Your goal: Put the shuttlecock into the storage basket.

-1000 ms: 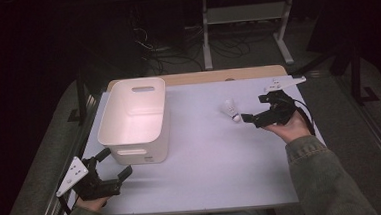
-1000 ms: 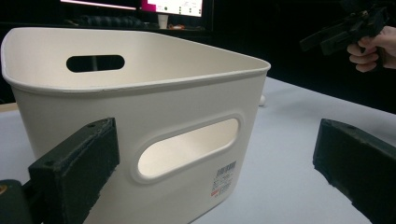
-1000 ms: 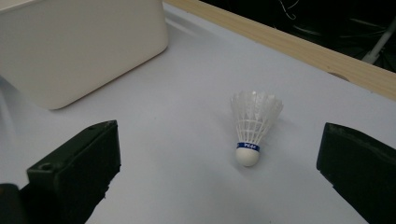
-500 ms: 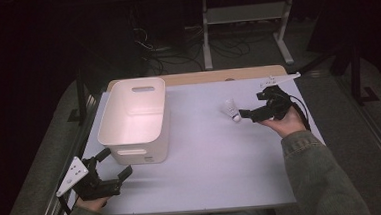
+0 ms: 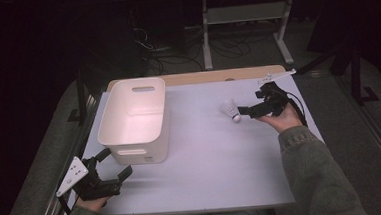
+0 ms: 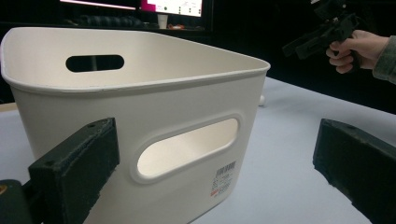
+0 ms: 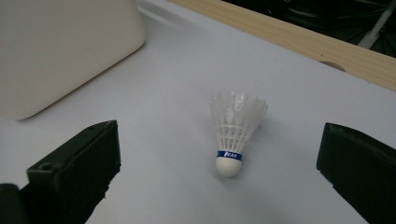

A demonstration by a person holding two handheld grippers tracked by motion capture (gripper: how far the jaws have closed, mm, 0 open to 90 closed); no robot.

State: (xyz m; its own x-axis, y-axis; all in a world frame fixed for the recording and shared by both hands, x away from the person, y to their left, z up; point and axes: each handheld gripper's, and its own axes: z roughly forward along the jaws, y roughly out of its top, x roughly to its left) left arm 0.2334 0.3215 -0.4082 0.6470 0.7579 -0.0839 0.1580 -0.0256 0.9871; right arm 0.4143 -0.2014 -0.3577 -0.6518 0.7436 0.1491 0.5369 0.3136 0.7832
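Observation:
A white shuttlecock with a blue band lies on the pale table, cork end toward my right gripper. In the right gripper view, that gripper is open, a short way off, with its jaws standing wide to either side of the shuttlecock and not touching it. My left gripper rests at the near left corner, open and empty, pointing at the near wall of a white handled bin. The bin's inside looks empty.
A wooden strip runs along the table's far edge. The bin's corner stands to the shuttlecock's left. In the left gripper view, the person's other hand and its gripper show beyond the bin. Dark floor, cables and a frame lie beyond the table.
My right gripper has moved left and closer to the shuttlecock. The left gripper, the bin and the shuttlecock have stayed where they were.

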